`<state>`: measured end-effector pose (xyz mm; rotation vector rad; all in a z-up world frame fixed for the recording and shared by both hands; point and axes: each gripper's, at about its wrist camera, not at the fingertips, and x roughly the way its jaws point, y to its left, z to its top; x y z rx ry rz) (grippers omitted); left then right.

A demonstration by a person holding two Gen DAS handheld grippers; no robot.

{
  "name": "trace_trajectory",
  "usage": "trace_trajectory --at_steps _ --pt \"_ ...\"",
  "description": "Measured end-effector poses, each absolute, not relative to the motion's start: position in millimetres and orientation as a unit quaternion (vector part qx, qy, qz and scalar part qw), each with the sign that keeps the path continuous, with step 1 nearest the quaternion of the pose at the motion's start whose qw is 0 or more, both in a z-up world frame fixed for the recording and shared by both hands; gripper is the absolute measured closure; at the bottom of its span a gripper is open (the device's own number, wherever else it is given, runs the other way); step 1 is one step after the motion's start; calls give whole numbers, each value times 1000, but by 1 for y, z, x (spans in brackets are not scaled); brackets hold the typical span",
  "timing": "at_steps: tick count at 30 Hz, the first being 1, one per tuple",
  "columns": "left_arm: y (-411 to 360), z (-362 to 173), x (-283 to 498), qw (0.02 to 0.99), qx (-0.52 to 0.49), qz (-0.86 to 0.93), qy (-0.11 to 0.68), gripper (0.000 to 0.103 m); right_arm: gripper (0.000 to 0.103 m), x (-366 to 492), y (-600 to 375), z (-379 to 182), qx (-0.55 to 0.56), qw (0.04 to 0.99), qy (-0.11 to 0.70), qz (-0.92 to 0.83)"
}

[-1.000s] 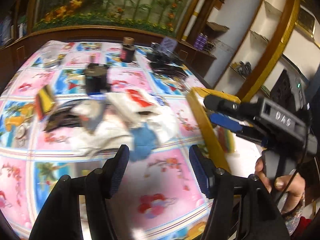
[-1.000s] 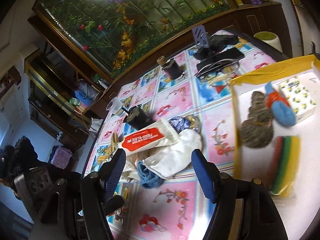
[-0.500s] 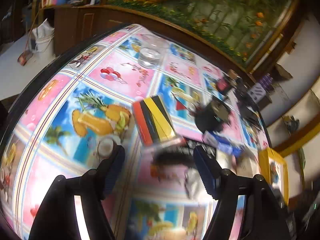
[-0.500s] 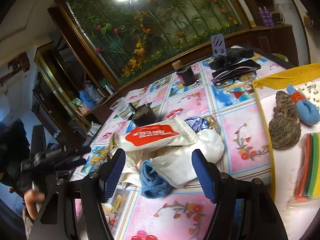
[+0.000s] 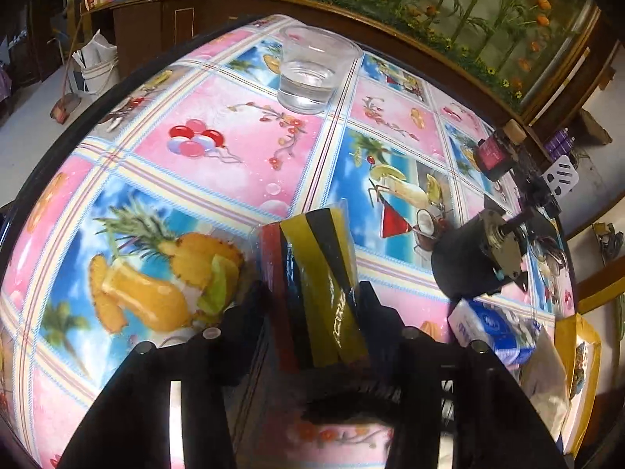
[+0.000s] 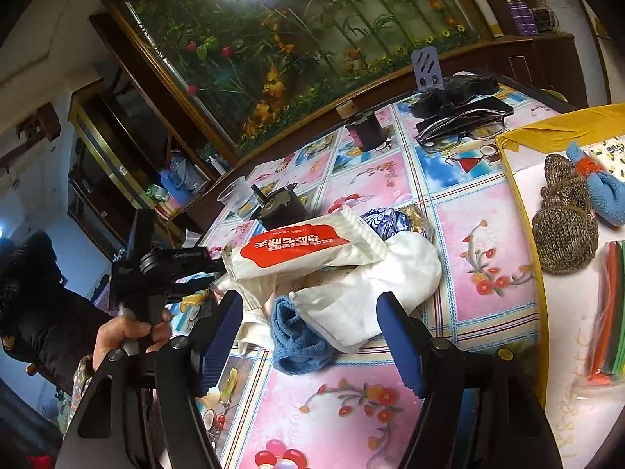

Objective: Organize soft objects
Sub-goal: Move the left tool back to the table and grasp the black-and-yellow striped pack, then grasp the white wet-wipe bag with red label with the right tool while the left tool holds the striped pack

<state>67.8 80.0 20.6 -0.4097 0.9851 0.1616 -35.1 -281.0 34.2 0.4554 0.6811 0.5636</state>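
Note:
A clear-wrapped pack of red, yellow and black sponge strips (image 5: 312, 273) lies on the flowered tablecloth. My left gripper (image 5: 312, 305) straddles its near end, the jaws closing with both pads against the wrapper. My right gripper (image 6: 308, 336) stands open just above the pile of soft things, touching none: a white cloth (image 6: 363, 297), a blue cloth (image 6: 297, 340) and a white wet-wipes pack with a red label (image 6: 304, 246). The yellow-rimmed tray (image 6: 523, 234) at the right holds a knitted brown piece (image 6: 566, 230), a blue sock (image 6: 601, 191) and a pack of coloured sponges (image 6: 609, 312).
A clear glass (image 5: 312, 70) stands beyond the sponge pack. A black cylinder with a shaft (image 5: 472, 265) and a blue tissue pack (image 5: 492, 324) sit to its right. Spectacles (image 6: 461, 133) and a dark jar (image 6: 367, 129) lie at the far side. A hand (image 6: 129, 328) grips the left tool.
My left gripper swung away from the pile to the striped sponge pack, dropped lower and closed around it. The right gripper stayed over the pile, sinking slightly.

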Motion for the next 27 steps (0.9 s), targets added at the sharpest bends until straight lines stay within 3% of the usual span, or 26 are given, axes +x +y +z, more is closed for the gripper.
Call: trace_trajectory --at_steps 11,21,22,24,27 --pt "74 20 -17 890 -188 17 415 59 28 -38 -273 40 193 888 321 266" --pt "80 22 -14 896 -188 19 402 59 23 -39 -174 72 -46 931 269 242" --pt "80 22 -13 896 -185 20 403 59 25 -33 -160 67 -92 933 272 218" --pt "78 22 -13 897 -181 19 404 59 61 -19 -153 57 -107 929 290 200" --pt "76 23 -13 899 -175 15 402 59 72 -17 -164 56 -96 933 287 192"
